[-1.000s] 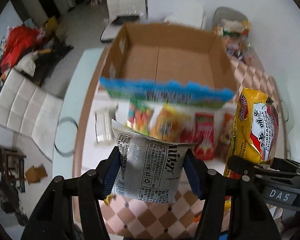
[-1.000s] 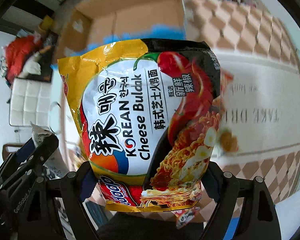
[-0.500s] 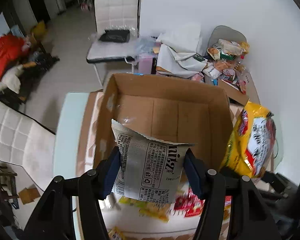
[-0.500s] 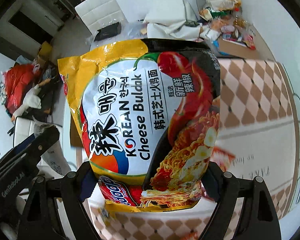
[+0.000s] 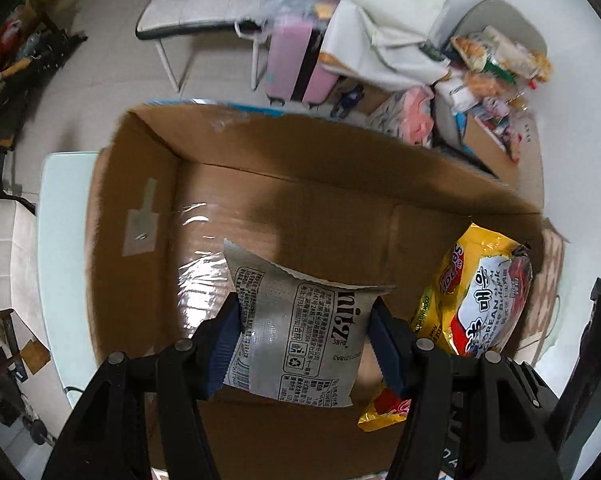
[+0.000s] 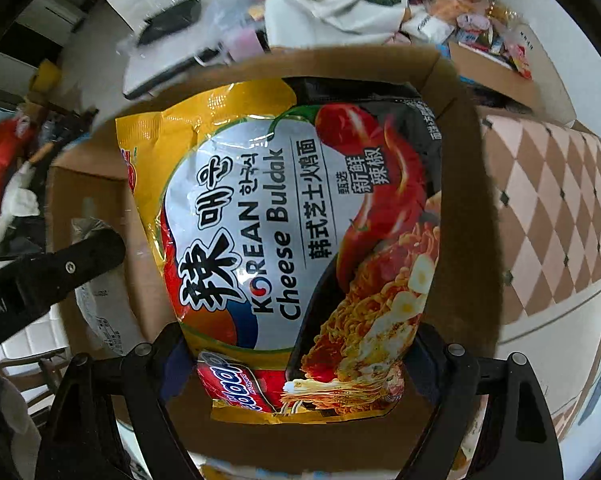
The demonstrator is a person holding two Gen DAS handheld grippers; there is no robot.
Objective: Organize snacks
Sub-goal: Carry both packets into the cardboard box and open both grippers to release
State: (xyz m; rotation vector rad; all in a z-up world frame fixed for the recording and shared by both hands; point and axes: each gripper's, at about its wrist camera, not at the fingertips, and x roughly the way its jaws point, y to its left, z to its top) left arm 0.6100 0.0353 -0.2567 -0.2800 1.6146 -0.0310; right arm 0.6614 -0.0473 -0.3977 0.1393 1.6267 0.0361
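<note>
My left gripper is shut on a silver snack packet and holds it over the inside of an open cardboard box. My right gripper is shut on a large yellow Korean Cheese Buldak noodle pack, held over the same box at its right side. The noodle pack also shows in the left wrist view, inside the box's right end. The left gripper's arm and its silver packet show at the left of the right wrist view.
The box stands on a table with a checked cloth. Behind it are a white chair, a pink suitcase, white bags and a heap of snack packs. A white padded chair is left.
Both grippers have moved forward and down from the table's loose snacks to over the box's inside, each still holding its packet. The box now fills both views.
</note>
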